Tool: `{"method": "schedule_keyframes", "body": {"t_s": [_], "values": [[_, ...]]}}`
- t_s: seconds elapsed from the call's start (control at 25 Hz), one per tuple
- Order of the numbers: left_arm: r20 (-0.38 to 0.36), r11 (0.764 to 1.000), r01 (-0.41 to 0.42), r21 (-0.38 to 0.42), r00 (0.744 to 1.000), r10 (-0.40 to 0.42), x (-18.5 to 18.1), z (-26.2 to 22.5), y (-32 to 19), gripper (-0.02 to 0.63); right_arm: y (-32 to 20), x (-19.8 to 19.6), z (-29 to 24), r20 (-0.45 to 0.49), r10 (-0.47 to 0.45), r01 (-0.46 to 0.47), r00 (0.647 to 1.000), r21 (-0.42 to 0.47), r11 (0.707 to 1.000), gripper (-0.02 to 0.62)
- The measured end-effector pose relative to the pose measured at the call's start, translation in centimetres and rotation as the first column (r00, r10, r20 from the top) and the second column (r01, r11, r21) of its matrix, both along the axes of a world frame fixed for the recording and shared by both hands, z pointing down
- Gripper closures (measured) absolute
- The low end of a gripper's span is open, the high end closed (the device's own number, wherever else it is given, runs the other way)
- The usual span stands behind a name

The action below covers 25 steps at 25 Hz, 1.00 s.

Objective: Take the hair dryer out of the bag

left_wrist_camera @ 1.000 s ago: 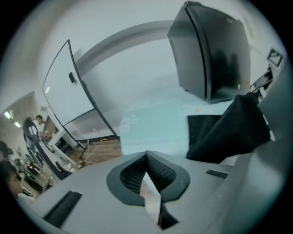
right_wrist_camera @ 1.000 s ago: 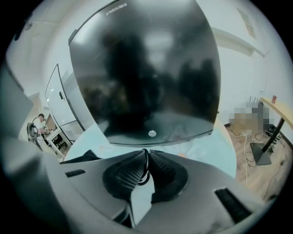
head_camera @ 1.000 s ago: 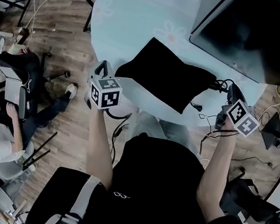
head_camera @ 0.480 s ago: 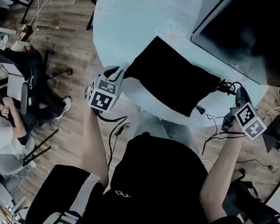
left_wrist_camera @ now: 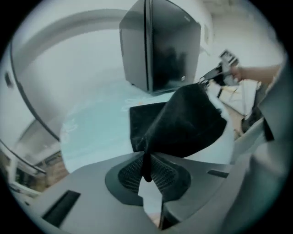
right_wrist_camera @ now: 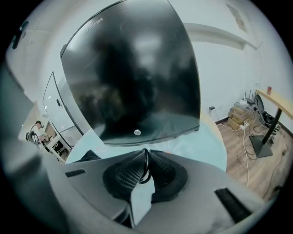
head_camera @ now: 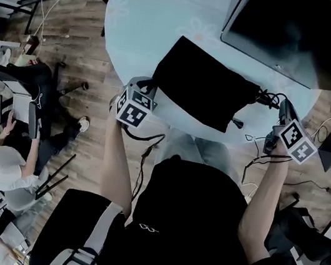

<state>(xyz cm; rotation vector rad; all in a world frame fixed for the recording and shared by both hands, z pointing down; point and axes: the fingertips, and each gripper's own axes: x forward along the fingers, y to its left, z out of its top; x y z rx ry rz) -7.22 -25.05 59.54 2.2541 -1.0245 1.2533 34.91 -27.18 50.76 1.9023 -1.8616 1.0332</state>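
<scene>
1. Two claws work opposite ends of one black fabric bag [head_camera: 201, 90]. It lies across the near edge of the round pale-blue tabletop [head_camera: 147, 18], at the centre of the head view, below a large dark monitor [head_camera: 285, 29] at upper right.
2. Left claw [left_wrist_camera: 146, 157]: a thin fold of the bag's closed corner sits between its pads, which touch the cloth on both sides. The jaws are narrow and opening. I judge the corner is pinched to anchor the bag so it cannot slide when the other end is pulled.
3. Right claw [right_wrist_camera: 144, 161]: the jaws are nearly together, clamped on a loop of thin black cord [right_wrist_camera: 145, 170] at the bag's mouth, right of centre in the head view. Whether this is a drawstring or the dryer's cable I cannot tell.
4. Between the two grips the cloth rises like a tent in the left gripper view, which suggests it is stretched taut.
5. Hair dryer: no view shows it. It is presumably inside the bag, so extraction has not started.
6. Risk: with the left jaws loosening, the corner could slip free and the whole bag could follow the cord.
</scene>
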Motion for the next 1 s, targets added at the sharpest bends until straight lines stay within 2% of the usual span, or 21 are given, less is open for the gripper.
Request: {"method": "schedule_keyframes", "body": {"t_s": [0.04, 0.08, 0.12, 0.28, 0.52, 0.8, 0.92, 1.0], "values": [[0.089, 0.998, 0.025, 0.057, 0.996, -0.030, -1.0, 0.4, -0.8, 0.572, 0.2, 0.1, 0.0, 0.005, 0.002, -0.003, 1.000, 0.002, 1.000, 0.561], [0.148, 0.995, 0.032, 0.096, 0.988, -0.046, -1.6, 0.6, -1.4, 0.574, 0.4, 0.3, 0.0, 0.010, 0.006, -0.006, 1.000, 0.005, 1.000, 0.561], [0.169, 0.992, 0.043, 0.119, 0.984, -0.063, -1.9, 0.5, -1.7, 0.575, 0.6, 0.6, -0.1, 0.013, 0.012, -0.012, 1.000, 0.009, 1.000, 0.561], [0.127, 0.972, 0.172, 0.161, 0.973, -0.194, -3.8, -0.8, -3.0, 0.577, 1.7, 2.5, -0.6, 0.015, 0.065, -0.066, 0.998, 0.026, 0.997, 0.561], [0.170, 0.951, 0.185, 0.246, 0.958, -0.230, -5.8, -2.9, -4.4, 0.575, 2.9, 3.5, -0.4, 0.050, 0.119, -0.121, 0.992, 0.039, 0.992, 0.561], [0.223, 0.928, 0.265, 0.260, 0.919, -0.325, -11.2, -3.4, -3.8, 0.577, 3.7, 4.6, -1.0, 0.041, 0.165, -0.167, 0.986, 0.055, 0.985, 0.561], [0.254, 0.902, 0.329, 0.278, 0.881, -0.400, -13.7, -3.0, -2.9, 0.578, 4.8, 4.6, -0.7, 0.031, 0.184, -0.185, 0.982, 0.044, 0.982, 0.562], [0.233, 0.891, 0.357, 0.279, 0.875, -0.424, -14.5, -2.9, -2.3, 0.577, 5.9, 4.9, -0.5, 0.027, 0.203, -0.203, 0.979, 0.037, 0.978, 0.562]]}}
